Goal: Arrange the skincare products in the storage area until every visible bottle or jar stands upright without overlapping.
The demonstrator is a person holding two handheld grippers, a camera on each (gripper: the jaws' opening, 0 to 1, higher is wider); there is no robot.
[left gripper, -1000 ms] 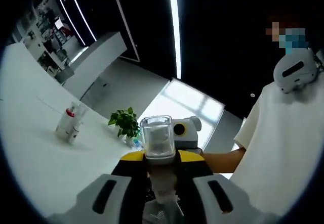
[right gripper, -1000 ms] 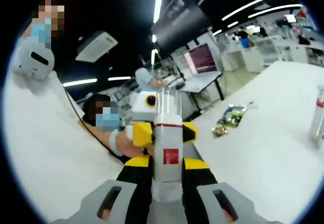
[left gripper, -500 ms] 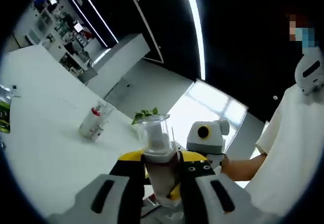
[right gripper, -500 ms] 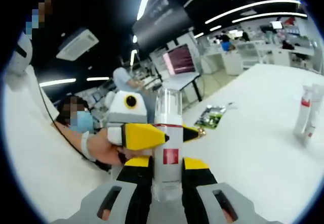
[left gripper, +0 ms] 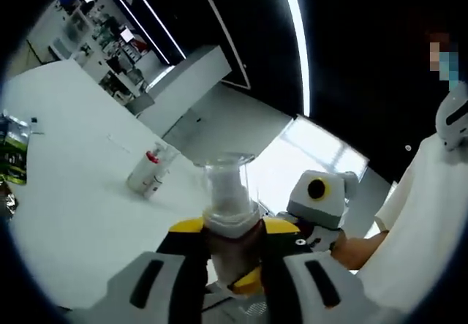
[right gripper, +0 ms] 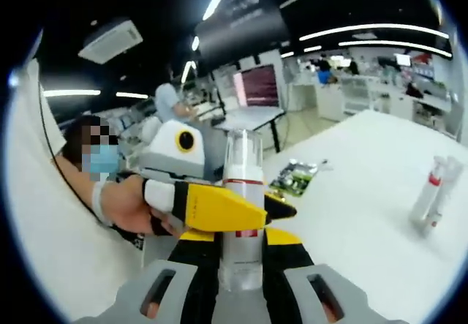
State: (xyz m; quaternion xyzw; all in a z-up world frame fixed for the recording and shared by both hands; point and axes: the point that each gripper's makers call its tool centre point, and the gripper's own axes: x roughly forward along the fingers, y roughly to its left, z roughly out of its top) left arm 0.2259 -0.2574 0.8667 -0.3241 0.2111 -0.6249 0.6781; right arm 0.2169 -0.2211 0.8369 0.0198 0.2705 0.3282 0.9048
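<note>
The left gripper [left gripper: 232, 254] clamps a dark bottle [left gripper: 228, 214] with a clear cap, held above the white table [left gripper: 66, 185]. Two bottles [left gripper: 150, 174] lie on that table, well apart. The right gripper [right gripper: 241, 262] clamps a white spray bottle [right gripper: 241, 200], also above the table.

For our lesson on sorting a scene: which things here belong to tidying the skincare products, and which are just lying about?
Part of the job:
- clear-capped bottle, held in the left gripper
- white bottle with red label, held in the right gripper
- two slim bottles on the white table

Just lying about:
- green packets
- monitor behind
</note>
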